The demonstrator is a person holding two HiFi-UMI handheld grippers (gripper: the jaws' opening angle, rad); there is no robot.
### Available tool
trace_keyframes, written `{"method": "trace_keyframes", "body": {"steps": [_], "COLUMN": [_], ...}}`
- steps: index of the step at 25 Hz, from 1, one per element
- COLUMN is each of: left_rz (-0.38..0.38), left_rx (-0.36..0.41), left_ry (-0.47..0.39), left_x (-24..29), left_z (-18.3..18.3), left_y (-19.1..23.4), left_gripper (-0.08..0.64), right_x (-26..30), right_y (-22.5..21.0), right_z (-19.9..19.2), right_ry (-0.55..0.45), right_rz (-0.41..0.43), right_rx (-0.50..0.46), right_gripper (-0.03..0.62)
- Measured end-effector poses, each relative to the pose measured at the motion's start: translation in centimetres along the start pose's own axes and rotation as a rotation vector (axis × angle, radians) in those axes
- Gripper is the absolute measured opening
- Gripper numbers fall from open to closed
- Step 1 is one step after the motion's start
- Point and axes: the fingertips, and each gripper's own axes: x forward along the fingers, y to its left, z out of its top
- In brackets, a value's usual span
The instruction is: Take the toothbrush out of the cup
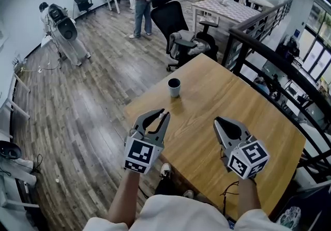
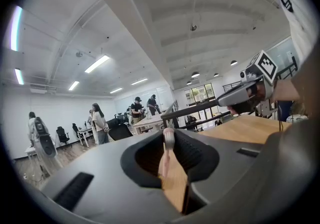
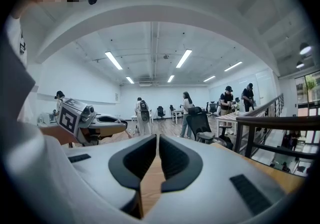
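Observation:
A dark cup (image 1: 174, 87) stands upright on the wooden table (image 1: 207, 95), near its far left edge; no toothbrush shows in it. My left gripper (image 1: 165, 114) hovers over the table's near left edge, a hand's width short of the cup. In the left gripper view a thin pinkish toothbrush (image 2: 165, 160) stands between its pads, head end up, and the jaws are closed on it. My right gripper (image 1: 217, 120) is held level beside the left one, over the middle of the table. Its jaws (image 3: 157, 140) are shut with nothing between them.
A black office chair (image 1: 173, 28) with clothes on it stands just beyond the table's far corner. A dark stair railing (image 1: 269, 54) runs along the table's right side. Wooden floor lies to the left. Several people stand far back by a checkered table (image 1: 227, 10).

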Motion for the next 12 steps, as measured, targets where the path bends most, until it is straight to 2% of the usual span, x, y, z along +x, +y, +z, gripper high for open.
{"method": "trace_keyframes", "body": {"steps": [9, 12], "left_rz": [0.003, 0.012], "left_rx": [-0.066, -0.105], "left_ry": [-0.094, -0.085], "left_x": [-5.3, -6.7], "left_z": [3.8, 4.1], "left_y": [-1.5, -1.8], "left_gripper": [0.08, 0.08], "right_x": [-2.5, -2.9], "right_y": [1.5, 2.2], "right_z": [1.6, 2.5], "right_ry": [-0.033, -0.043], "right_rz": [0.028, 0.037], "right_rx": [-0.02, -0.026], "right_gripper": [0.038, 0.038]}}
